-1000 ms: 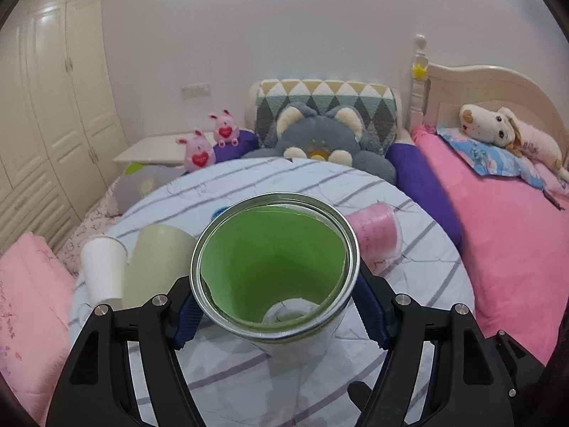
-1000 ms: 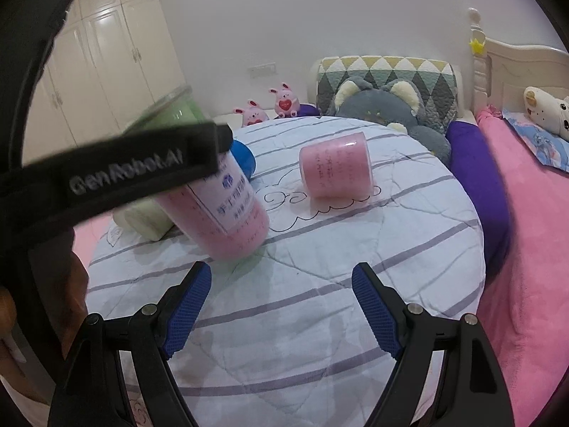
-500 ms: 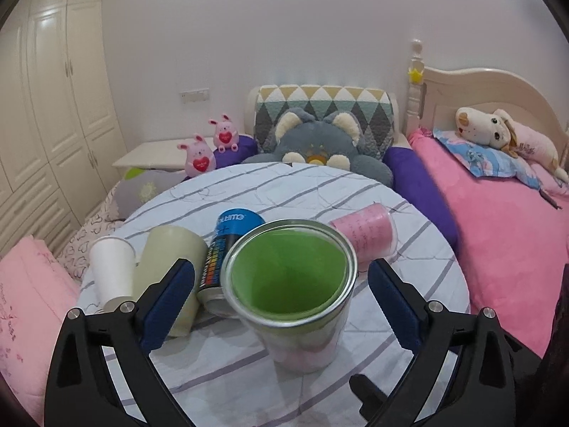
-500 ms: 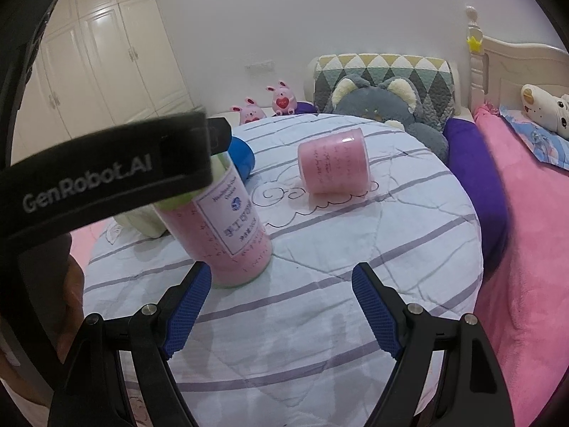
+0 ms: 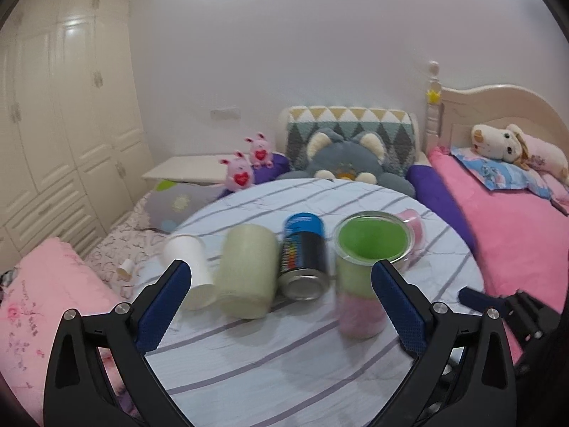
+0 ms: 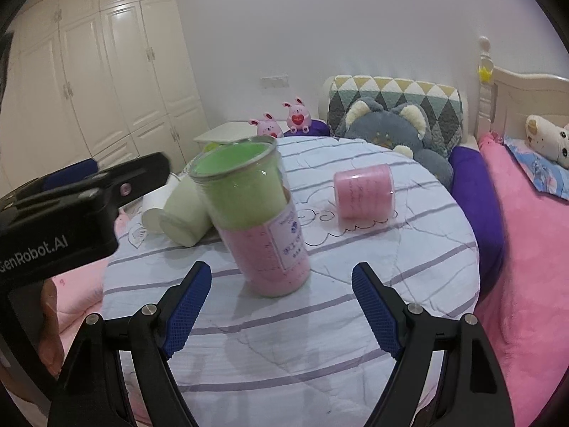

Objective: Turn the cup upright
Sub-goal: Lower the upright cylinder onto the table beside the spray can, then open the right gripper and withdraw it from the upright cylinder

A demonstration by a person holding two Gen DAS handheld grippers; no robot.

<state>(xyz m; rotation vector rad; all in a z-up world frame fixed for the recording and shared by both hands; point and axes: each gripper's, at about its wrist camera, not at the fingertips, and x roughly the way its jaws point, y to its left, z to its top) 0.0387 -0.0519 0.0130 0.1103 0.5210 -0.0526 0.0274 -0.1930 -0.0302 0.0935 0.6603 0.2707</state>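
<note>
Looking like the flip itself is done: the cup stands mouth-up on the striped desk, right of centre in the left wrist view, green on top, pink below, clear rim. The left gripper is spread wide, holding nothing, and the right gripper is released too. In the right wrist view the cup seems to lean a bit, so I'd check it's steady before clearing off.

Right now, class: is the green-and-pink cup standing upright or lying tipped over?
Upright. The green-and-pink cup stands base-down on the striped quilt, open mouth upward, leaning slightly. Neither gripper touches it.
</note>
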